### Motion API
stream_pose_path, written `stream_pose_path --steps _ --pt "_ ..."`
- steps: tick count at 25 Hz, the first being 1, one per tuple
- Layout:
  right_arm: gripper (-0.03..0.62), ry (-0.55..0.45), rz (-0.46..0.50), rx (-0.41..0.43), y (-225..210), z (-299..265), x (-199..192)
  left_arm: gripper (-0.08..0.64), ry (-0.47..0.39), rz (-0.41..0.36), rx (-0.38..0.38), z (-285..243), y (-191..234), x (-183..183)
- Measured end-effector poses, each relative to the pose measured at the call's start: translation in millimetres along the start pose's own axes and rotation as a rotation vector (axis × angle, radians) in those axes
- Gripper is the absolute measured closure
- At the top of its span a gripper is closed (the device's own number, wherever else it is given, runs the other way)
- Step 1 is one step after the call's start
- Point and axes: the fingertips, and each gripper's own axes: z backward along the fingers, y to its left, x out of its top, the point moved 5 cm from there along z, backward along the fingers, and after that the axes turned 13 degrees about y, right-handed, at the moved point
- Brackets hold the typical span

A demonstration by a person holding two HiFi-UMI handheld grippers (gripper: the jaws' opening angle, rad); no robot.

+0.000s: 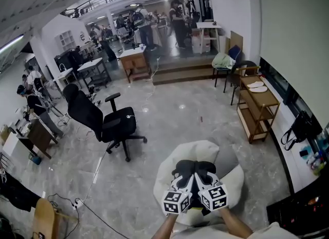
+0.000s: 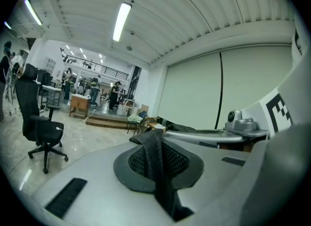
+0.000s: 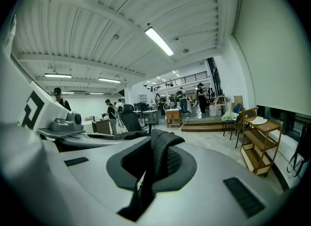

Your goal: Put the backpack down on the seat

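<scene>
Low in the head view, my left gripper (image 1: 185, 177) and right gripper (image 1: 205, 176) are held side by side, their marker cubes touching. Each is shut on a black strap of the backpack (image 1: 195, 167); its body is mostly hidden under them. Directly below spreads a white beanbag seat (image 1: 167, 173), with a grey patch (image 1: 226, 157) at its right that I cannot identify. In the left gripper view a black mesh strap (image 2: 154, 157) is pinched between the grey jaws. The right gripper view shows the same kind of strap (image 3: 163, 154) clamped between its jaws.
A black office chair (image 1: 105, 122) stands to the left on the marble floor. A wooden shelf unit (image 1: 259, 109) and a chair with a green cloth (image 1: 224, 62) line the right wall. Cables and a power strip (image 1: 77, 202) lie at the lower left. People work at desks far behind.
</scene>
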Motion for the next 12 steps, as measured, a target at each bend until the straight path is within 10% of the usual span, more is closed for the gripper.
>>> stream_pose_path --steps 12 --pt "0.561 0.021 0.025 0.073 -54 0 5 0.520 -0.010 0.028 0.063 -44 -22 14"
